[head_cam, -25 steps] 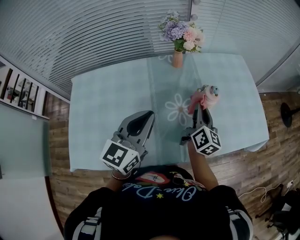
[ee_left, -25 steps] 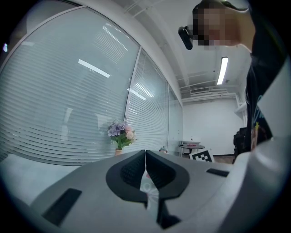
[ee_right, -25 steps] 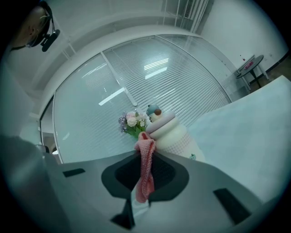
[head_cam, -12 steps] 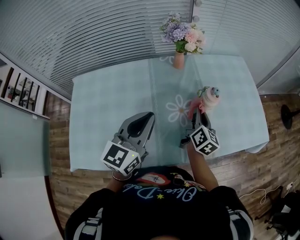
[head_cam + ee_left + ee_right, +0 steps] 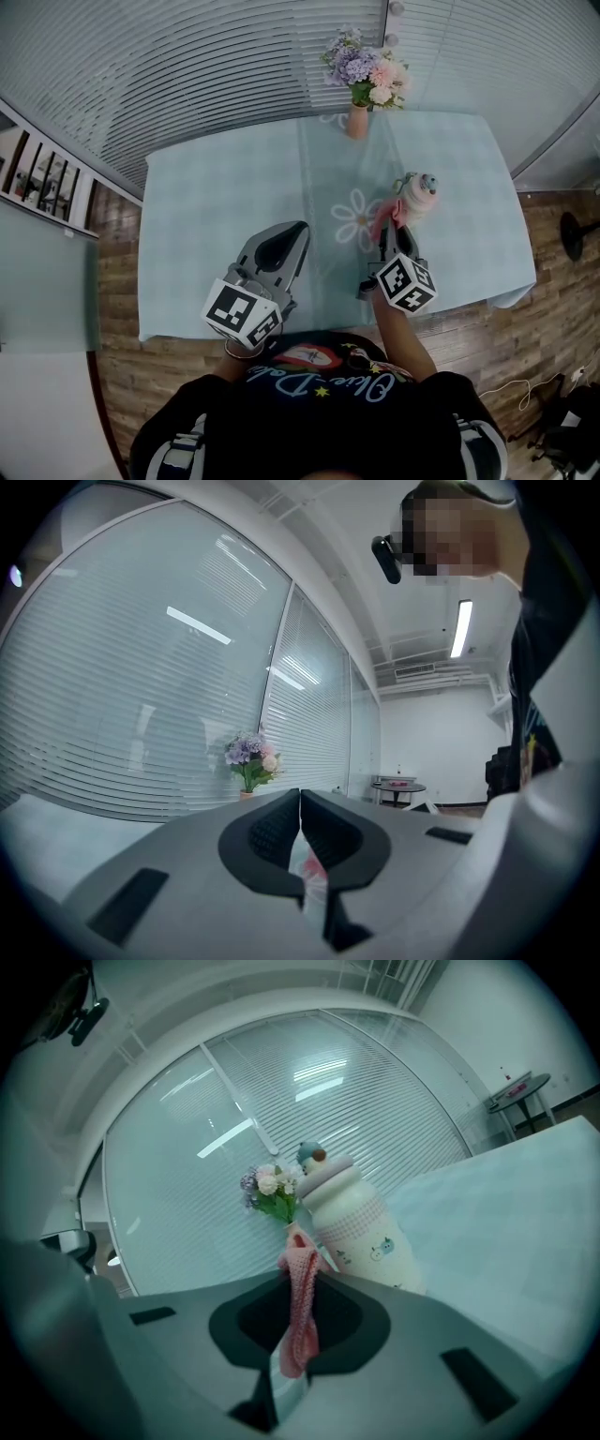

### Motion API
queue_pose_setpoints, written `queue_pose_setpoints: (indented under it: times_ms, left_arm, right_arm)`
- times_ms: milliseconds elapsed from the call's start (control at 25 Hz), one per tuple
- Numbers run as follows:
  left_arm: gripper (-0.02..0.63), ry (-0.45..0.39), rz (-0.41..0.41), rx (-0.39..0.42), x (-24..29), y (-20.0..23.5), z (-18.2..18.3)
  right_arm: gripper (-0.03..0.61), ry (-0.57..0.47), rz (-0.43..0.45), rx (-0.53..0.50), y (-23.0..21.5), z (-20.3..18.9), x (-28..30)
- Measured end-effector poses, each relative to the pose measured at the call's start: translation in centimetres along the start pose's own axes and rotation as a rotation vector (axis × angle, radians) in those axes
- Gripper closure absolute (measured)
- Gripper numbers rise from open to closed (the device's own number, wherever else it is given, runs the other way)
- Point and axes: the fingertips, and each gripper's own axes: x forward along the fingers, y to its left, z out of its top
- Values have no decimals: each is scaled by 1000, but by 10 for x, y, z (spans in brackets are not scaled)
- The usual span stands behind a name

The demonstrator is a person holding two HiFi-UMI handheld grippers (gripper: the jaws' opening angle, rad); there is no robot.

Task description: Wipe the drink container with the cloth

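The pink cloth has slid a little way down the side of the drink bottle; a moment ago it was up higher, close to the bottle's cap. The right gripper has pulled back a bit from the bottle, toward the person, and it took the cloth along. Its jaws are pinched tight on the cloth; the cloth hangs in a folded strip between them, and its top end sits right by the bottle.

The bottle has not moved; it stands straight up on the blue table, with the flower vase well behind it.

The left gripper has stayed put, well off to the left of the bottle; its jaws are pressed together and hold nothing. It is not helping to keep the bottle steady.

I think this is one rub going down the bottle's near side, so the wiping is under way but not done; the far side looks like it has not been reached. With nothing holding the bottle, a hard push could tip it over.
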Motion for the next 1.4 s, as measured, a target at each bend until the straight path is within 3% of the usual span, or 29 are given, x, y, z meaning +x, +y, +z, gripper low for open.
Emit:
queue_pose_setpoints:
  times_ms: [200, 440, 760, 1400]
  left_arm:
    - [607, -4, -28, 5, 3, -12, 1]
    - [607, -1, -35, 1, 3, -20, -1]
    - [609, 0, -38, -2, 3, -24, -2]
    - [607, 5, -35, 6, 6, -22, -2]
  right_arm:
    - [552, -38, 96, -67, 32, 13, -16]
    - [552, -119, 116, -74, 30, 47, -28]
    - [552, -157, 29, -91, -3, 65, -31]
    - [552, -70, -74, -115, -41, 34, -22]
